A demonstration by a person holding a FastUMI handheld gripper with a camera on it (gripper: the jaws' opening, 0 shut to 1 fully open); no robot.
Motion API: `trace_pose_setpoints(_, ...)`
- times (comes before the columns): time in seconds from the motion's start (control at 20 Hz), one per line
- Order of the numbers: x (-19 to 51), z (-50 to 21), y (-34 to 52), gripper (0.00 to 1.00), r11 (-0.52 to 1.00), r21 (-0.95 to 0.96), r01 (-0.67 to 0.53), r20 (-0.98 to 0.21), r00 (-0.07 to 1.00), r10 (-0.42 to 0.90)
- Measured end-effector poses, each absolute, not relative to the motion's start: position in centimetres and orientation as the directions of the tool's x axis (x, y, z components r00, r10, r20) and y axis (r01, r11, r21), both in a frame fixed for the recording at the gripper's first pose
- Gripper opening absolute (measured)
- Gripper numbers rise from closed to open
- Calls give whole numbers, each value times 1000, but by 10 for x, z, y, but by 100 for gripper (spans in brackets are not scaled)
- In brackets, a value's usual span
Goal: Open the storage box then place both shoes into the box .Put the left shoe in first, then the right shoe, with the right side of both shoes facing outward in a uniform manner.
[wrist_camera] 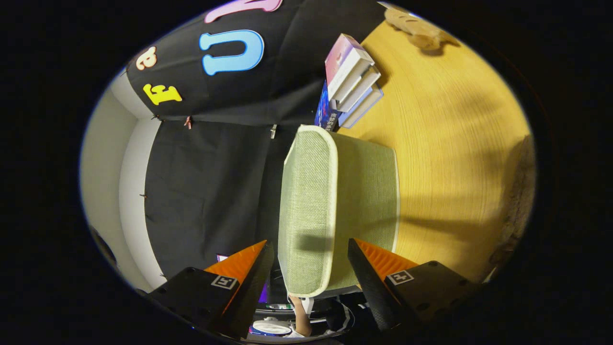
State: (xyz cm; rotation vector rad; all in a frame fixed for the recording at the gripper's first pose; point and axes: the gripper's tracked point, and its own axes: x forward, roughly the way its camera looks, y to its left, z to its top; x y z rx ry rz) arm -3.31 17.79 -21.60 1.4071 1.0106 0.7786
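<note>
While the gripper (311,268) is rolled onto its side, so that the wooden tabletop (455,158) stands like a wall off to the right, its two fingers sit apart, one on either flank of the green fabric storage box (335,206). Going left to right: the booth's black cloth wall, then the left finger (249,268) just clear of the box's lid side, then the box itself running lengthwise straight ahead from between the fingers, then the right finger (378,273) near the box's body, then bare tabletop. Neither finger visibly presses on the fabric, so I judge the jaws open around the box's near end rather than gripping it. Beyond the box's far end a stack of books (352,79) leans, and further off lies a tan soft toy (416,28). By my reckoning, the lid's pale-piped edge (330,211), lying dead between the fingers, is what opening depends on
</note>
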Motion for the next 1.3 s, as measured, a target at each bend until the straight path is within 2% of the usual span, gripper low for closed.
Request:
trace_pose_setpoints(0.35, -21, -209, 195, 95, -182, 960, 212, 71, 443, 894)
trace_pose_setpoints(0.45, -22, -214, 196, 86, -214, 950, 226, 89, 461, 883)
trace_pose_setpoints(0.7, -14, -203, 184, 8, -281, 938, 201, 145, 509, 849)
trace_pose_setpoints(0.75, -14, -204, 183, 5, -256, 949, 182, 131, 512, 849)
trace_pose_setpoints(0.95, -14, -196, 176, 5, -168, 974, 150, 61, 542, 838)
trace_pose_setpoints(1.3, -9, -115, 183, 5, -115, 992, 42, 70, 573, 816)
